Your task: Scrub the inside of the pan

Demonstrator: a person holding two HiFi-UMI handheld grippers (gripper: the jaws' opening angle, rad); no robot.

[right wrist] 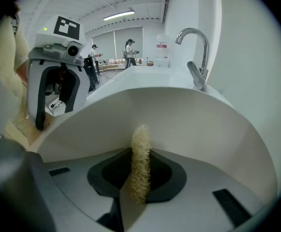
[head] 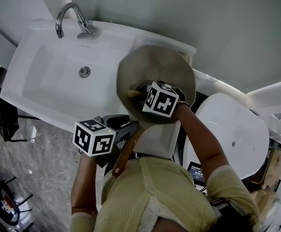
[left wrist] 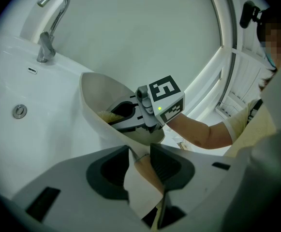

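Gripping the pan (head: 152,64) by its handle (left wrist: 145,175) in the left tool (left wrist: 140,158), tilted at frame centre over the sink's (head: 43,88) right end, and pinching a loofah (right wrist: 140,149) in the right tool (right wrist: 140,170), inside the pan.

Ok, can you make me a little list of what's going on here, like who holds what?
place: a white sink with a tap
pan: tilted, at the sink's right end
left gripper: jaws shut on the pan's handle
right gripper: jaws shut on a scrubber
scrubber: inside the pan
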